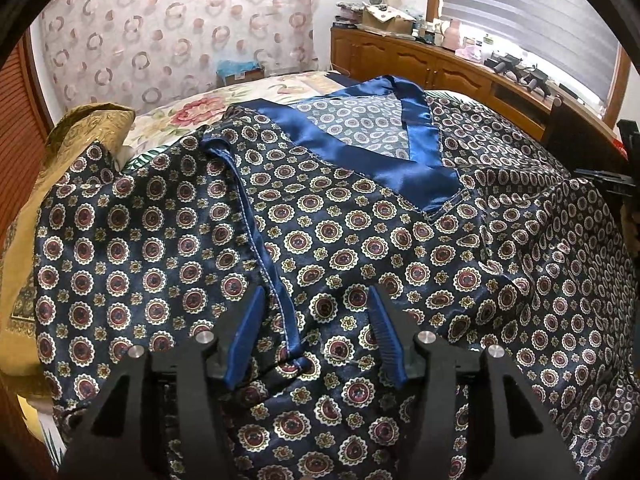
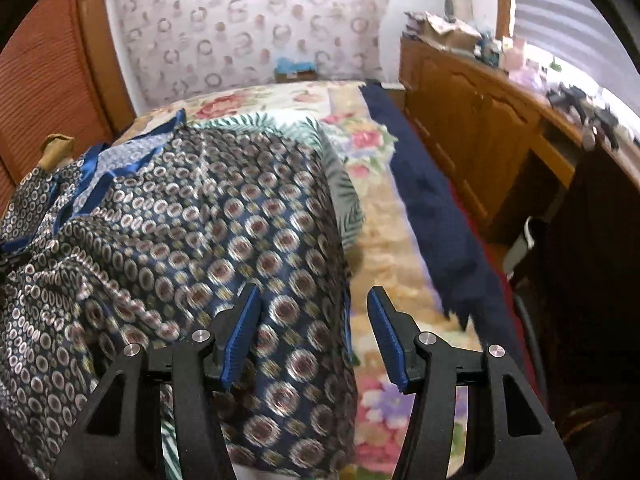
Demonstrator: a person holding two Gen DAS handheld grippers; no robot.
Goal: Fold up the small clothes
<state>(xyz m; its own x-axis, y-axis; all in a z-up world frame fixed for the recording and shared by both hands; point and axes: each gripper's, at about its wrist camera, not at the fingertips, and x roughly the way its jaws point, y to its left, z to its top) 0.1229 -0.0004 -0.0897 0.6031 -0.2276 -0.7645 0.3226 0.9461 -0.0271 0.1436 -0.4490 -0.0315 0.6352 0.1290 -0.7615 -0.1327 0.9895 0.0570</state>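
Left gripper [image 1: 316,300]: nearest the left wrist camera, pointing down at the bed; jaws parted, blue ribbed pads [image 1: 386,336] clear of the fabric on both sides; nothing clamped. A blue satin trim strip [image 1: 256,232] of the garment runs between the two fingers and ends just short of the gripper body; the pads do not press on it.

Garment [image 1: 360,240]: a navy satin top printed with red-and-cream medallions, spread across the bed; V-neck collar [image 1: 404,148] in plain blue satin lies toward the far side, with the paler inner face of the cloth showing inside the V; the left part is folded over onto the body, its trimmed edge lying on top; the cloth is wrinkled toward the right side.

Right gripper [image 2: 314,300]: jaws parted, released, holding nothing; the left finger stands over the garment's right edge [image 2: 340,240], the right finger over the floral bedspread [image 2: 376,208]; this view is blurred, so contact with the cloth cannot be judged.

Surroundings: a gold patterned pillow [image 1: 80,132] lies at the left of the bed, touching the garment; a dark blue blanket [image 2: 424,200] runs along the bed's right side; a wooden cabinet [image 2: 472,120] stands beside it, its top crowded with small items; a curtain with a ring pattern [image 1: 160,28] hangs behind the bed; slatted window blinds [image 1: 532,12] are at the upper right.
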